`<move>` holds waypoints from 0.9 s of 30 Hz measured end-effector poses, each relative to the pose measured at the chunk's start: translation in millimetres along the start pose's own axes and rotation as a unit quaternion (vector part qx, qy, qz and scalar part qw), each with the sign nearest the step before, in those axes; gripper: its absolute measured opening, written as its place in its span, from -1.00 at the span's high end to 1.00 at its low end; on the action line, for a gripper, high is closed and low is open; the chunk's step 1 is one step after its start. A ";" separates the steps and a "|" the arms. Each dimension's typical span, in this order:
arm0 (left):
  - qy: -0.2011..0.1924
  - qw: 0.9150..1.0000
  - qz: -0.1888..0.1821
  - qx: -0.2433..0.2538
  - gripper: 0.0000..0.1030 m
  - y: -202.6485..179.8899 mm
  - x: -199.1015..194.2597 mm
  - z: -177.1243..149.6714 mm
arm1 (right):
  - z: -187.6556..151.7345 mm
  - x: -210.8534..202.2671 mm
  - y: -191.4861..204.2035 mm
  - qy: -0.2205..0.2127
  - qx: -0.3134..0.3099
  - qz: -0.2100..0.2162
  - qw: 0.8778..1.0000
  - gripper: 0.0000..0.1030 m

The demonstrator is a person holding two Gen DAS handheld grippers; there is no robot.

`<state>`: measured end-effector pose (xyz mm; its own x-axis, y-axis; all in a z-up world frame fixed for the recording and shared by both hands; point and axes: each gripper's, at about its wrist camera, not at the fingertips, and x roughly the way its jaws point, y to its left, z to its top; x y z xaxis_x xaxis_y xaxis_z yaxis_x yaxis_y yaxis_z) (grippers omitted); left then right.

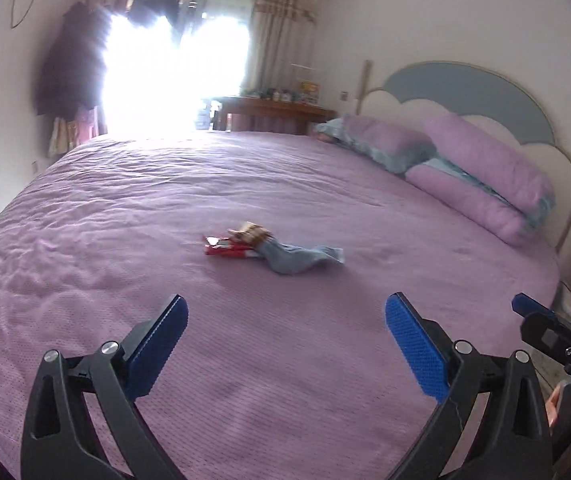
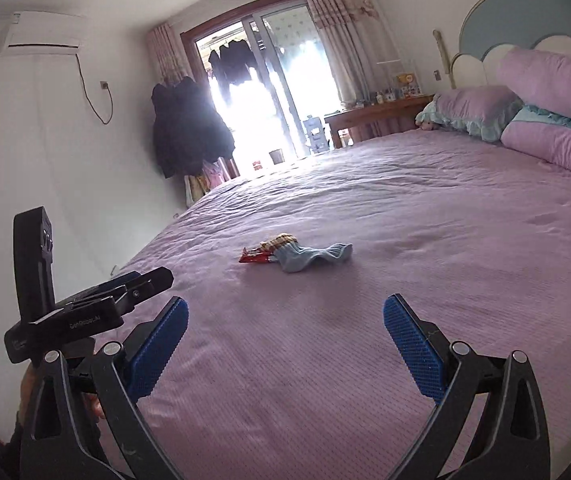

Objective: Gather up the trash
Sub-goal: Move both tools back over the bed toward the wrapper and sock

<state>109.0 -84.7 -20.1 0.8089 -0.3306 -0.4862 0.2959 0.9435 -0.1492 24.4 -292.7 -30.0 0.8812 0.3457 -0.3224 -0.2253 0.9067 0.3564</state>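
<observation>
- Two grippers, the left gripper (image 1: 286,316) and the right gripper (image 2: 285,316), hover over the purple bed (image 1: 125,208), jaws spread wide, nothing between them.
- Well ahead, mid-bed, a red wrapper (image 1: 225,249) lies touching a blue sock (image 1: 297,260), with a crumpled tan packet (image 1: 251,233) on top (what it is cannot be told).
- Risk: a careless pinch could take the sock along with the trash, or bunch up the soft cover.
- Risk: the grippers sit close together and could collide when reaching.

We see a matt, finely dotted cloth bedspread (image 1: 285,184), a glossy red wrapper (image 1: 225,249), a soft blue cloth sock (image 1: 293,258), and textured blue pads (image 1: 413,340) on matt black plastic gripper arms.
</observation>
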 end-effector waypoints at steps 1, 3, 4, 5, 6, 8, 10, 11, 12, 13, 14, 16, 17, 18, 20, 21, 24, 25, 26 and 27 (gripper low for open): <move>0.004 1.000 0.009 -0.009 -0.92 11.8 7.7 5.7 | 4.6 10.2 -0.6 0.002 0.005 0.009 1.000 -0.84; 0.008 0.999 0.025 -0.029 -0.92 29.9 21.5 11.5 | 13.5 31.6 -0.9 0.008 0.020 0.017 1.000 -0.84; 0.013 0.999 0.026 -0.033 -0.92 39.3 29.1 13.8 | 17.2 41.0 -0.2 0.015 0.019 0.024 0.999 -0.84; 0.016 0.999 0.031 -0.036 -0.92 46.7 36.6 14.8 | 19.0 49.5 2.5 0.021 0.014 0.016 1.000 -0.84; 0.019 0.999 0.035 -0.035 -0.92 48.2 40.6 13.7 | 21.2 58.3 4.7 0.024 0.003 0.005 1.000 -0.84; 0.027 0.998 0.044 -0.032 -0.92 55.1 60.1 16.0 | 23.5 81.2 10.3 0.046 -0.032 -0.011 0.998 -0.84; 0.040 0.998 0.043 -0.032 -0.92 61.4 81.0 16.4 | 23.4 108.3 16.6 0.073 -0.067 -0.045 0.994 -0.84; 0.045 0.998 0.039 -0.032 -0.92 63.2 88.6 15.6 | 21.7 118.4 18.4 0.080 -0.082 -0.057 0.992 -0.84; 0.050 0.998 0.037 -0.031 -0.92 64.8 97.5 16.2 | 20.6 131.1 19.1 0.089 -0.101 -0.068 0.989 -0.84; 0.053 0.997 0.036 -0.030 -0.92 66.7 105.0 16.1 | 20.3 143.5 19.1 0.101 -0.113 -0.079 0.985 -0.84; 0.059 0.997 0.035 -0.027 -0.92 68.8 113.2 16.9 | 19.6 155.9 17.7 0.111 -0.127 -0.083 0.982 -0.84; 0.072 0.997 0.035 -0.017 -0.92 73.3 128.7 19.1 | 18.8 176.6 12.6 0.123 -0.145 -0.082 0.978 -0.84; 0.073 0.996 0.040 -0.011 -0.92 75.4 134.9 20.0 | 19.9 191.2 10.0 0.131 -0.156 -0.079 0.976 -0.84; 0.075 0.996 0.043 -0.006 -0.92 77.4 140.6 21.0 | 20.8 202.2 7.5 0.137 -0.162 -0.077 0.974 -0.84; 0.078 0.996 0.044 -0.005 -0.92 82.8 148.5 22.1 | 21.3 224.5 3.6 0.152 -0.172 -0.073 0.971 -0.84; 0.076 0.996 0.043 -0.008 -0.92 85.2 149.3 21.8 | 20.7 233.6 2.2 0.157 -0.177 -0.067 0.969 -0.84; 0.076 0.996 0.039 -0.012 -0.92 91.2 152.5 20.1 | 21.1 258.1 -0.1 0.169 -0.183 -0.062 0.966 -0.84; 0.076 0.996 0.042 -0.010 -0.92 92.8 154.0 19.9 | 21.2 265.2 -1.8 0.175 -0.181 -0.054 0.966 -0.84; 0.075 0.996 0.044 -0.010 -0.92 94.3 155.6 19.9 | 21.3 269.7 -2.3 0.181 -0.179 -0.049 0.966 -0.83; 0.076 0.996 0.043 -0.012 -0.92 95.4 157.0 20.5 | 21.2 276.8 -4.3 0.189 -0.174 -0.049 0.965 -0.82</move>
<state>274.6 -47.0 -93.0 0.7435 -0.2430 -0.6230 0.2149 0.9690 -0.1215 278.1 -206.1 -102.2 0.7063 0.2574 -0.6594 -0.3325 0.9430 0.0119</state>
